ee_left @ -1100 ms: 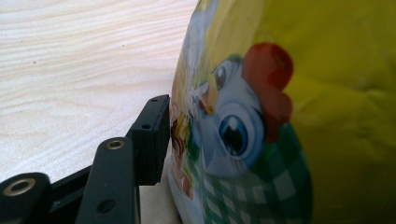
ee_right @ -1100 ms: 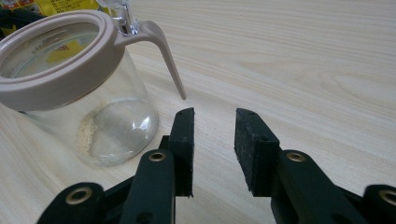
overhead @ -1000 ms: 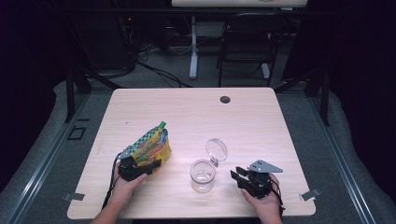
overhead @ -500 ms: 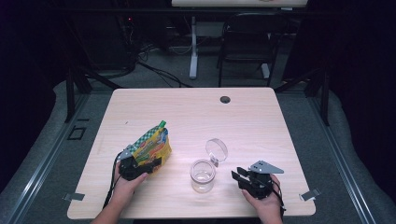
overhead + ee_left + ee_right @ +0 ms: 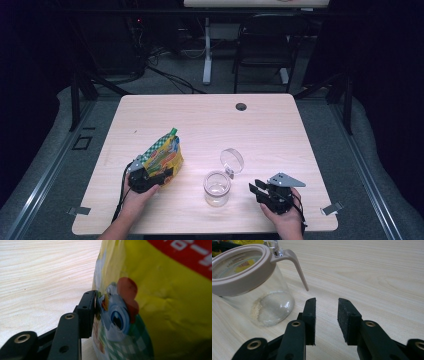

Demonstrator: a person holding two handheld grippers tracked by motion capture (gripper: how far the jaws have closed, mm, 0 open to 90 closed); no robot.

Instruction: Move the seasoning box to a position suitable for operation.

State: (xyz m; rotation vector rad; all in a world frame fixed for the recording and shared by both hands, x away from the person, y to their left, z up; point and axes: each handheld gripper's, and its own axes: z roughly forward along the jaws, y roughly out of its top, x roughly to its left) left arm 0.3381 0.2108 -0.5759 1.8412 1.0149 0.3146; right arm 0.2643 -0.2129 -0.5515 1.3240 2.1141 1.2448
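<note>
A yellow snack bag (image 5: 162,155) with a green checked top stands tilted on the left of the table (image 5: 200,125). My left gripper (image 5: 155,176) is at its lower end, and its jaws have just been closing with the bag (image 5: 162,302) between them. The one pad (image 5: 86,312) in sight lies against the foil; the other is hidden behind the bag. A clear glass jar (image 5: 217,187) stands at the front middle with its hinged lid (image 5: 231,161) swung open. My right gripper (image 5: 259,187) rests open just right of the jar (image 5: 249,290), with nothing between its fingers (image 5: 327,315).
A dark cable hole (image 5: 241,106) sits near the table's far edge. Beyond the table stand a chair (image 5: 260,45) and desk legs on a grey floor. The jar's beige latch lever (image 5: 298,267) juts out toward the right gripper.
The left gripper's jaws have drawn in slightly on the bag. Both hands, the bag and the jar have stayed where they were.
</note>
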